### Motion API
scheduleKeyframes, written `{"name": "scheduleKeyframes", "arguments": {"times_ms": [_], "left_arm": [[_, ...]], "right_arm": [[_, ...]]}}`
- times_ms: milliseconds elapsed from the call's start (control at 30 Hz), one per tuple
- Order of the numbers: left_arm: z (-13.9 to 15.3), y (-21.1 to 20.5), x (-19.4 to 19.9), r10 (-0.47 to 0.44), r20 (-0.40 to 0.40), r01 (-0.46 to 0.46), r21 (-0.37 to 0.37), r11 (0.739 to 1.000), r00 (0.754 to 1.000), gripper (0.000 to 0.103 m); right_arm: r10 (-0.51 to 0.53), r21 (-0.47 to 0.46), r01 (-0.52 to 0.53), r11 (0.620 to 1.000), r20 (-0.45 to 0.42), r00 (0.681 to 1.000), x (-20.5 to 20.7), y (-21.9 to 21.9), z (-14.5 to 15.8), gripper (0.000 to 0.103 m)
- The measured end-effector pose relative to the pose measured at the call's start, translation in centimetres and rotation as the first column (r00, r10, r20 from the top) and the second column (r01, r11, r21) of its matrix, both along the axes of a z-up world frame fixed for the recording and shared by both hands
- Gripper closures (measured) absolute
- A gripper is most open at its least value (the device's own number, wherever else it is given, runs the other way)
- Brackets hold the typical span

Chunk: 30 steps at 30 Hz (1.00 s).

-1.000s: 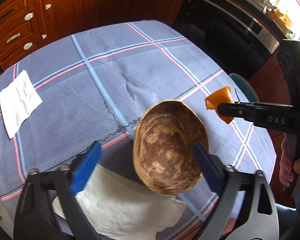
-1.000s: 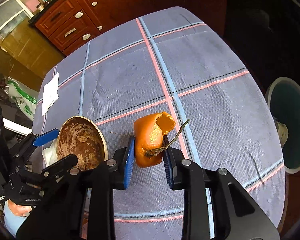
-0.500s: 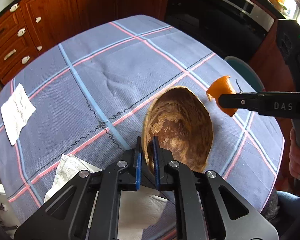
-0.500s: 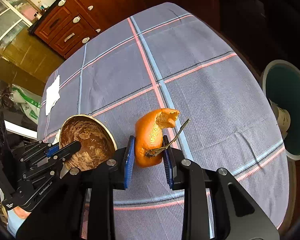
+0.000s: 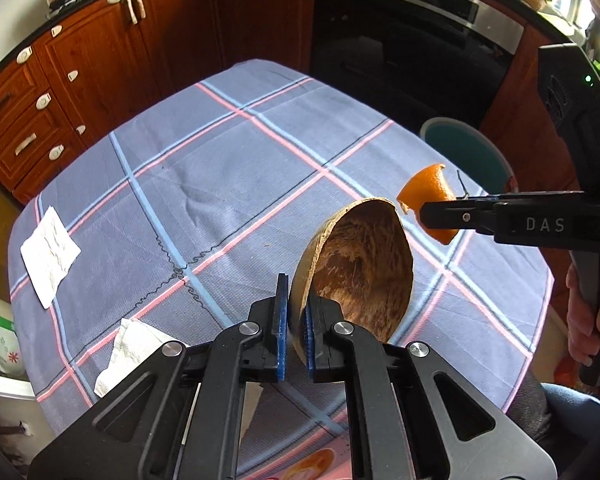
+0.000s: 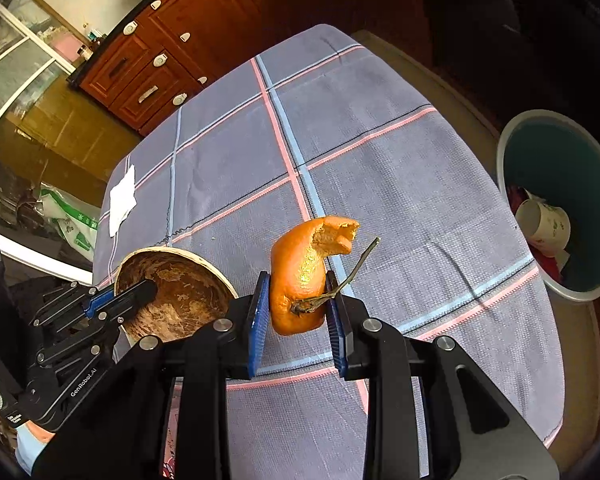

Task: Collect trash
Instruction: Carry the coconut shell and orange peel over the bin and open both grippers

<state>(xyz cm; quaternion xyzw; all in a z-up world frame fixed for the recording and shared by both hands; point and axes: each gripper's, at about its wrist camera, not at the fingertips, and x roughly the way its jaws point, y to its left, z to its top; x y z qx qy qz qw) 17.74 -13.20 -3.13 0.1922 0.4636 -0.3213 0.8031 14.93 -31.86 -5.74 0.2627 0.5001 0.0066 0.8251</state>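
**Both grippers loaded above the checked counter**

The left gripper (image 5: 294, 322) points steeply down over the near part of the counter (image 5: 220, 168); its jaws are almost fully closed, pinching the thin wall of a coconut shell half (image 5: 360, 268) at its near rim; the shell stands tilted on edge clear of the cloth, its mottled brown hollow facing right. The right gripper (image 6: 298, 312) also points steeply down; a hand (image 5: 584, 328) grips its handle at the right edge of the left wrist view; its jaws stand partly closed, clamped on both sides of a curled piece of orange peel (image 6: 300, 276). The peel is glossy orange outside, pale and pithy at its torn upper end, with a dry stem (image 6: 348, 276) sticking out to the right; it hangs above the cloth, just beside the shell's far rim. A teal bin (image 6: 520, 148) stands beyond the counter's right edge, holding a white cup (image 6: 544, 226); two white paper napkins lie on the cloth, one near the far left edge (image 5: 50, 254), one crumpled beside the left gripper (image 5: 134, 344).
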Motion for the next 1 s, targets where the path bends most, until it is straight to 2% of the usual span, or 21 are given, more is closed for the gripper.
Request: {"name": "scheduleKeyframes", "arguments": {"times_ms": [267, 500, 800, 1000], "left_arm": [[2.5, -2.3, -1.4, -0.032, 0.030, 0.032, 0.005, 0.999, 0.999, 0.096], [3.2, -6.7, -2.9, -0.091, 0.036, 0.090, 0.026, 0.996, 0.995, 0.096], [3.2, -16.0, -3.8, -0.189, -0.022, 0.189, -0.006, 0.982, 0.982, 0.096], [1.3, -22.8, -4.2, -0.252, -0.064, 0.252, 0.002, 0.968, 0.966, 0.096]], "right_arm": [[-0.039, 0.051, 0.037, 0.998, 0.051, 0.998, -2.0, -2.5, 0.9, 0.078], [-0.103, 0.091, 0.096, 0.991, 0.076, 0.992, -4.4, -6.2, 1.1, 0.078], [-0.236, 0.082, 0.229, 0.970, 0.095, 0.967, -8.1, -14.1, 1.5, 0.077], [-0.337, 0.080, 0.332, 0.940, 0.057, 0.940, -10.3, -19.8, -0.3, 0.077]]}}
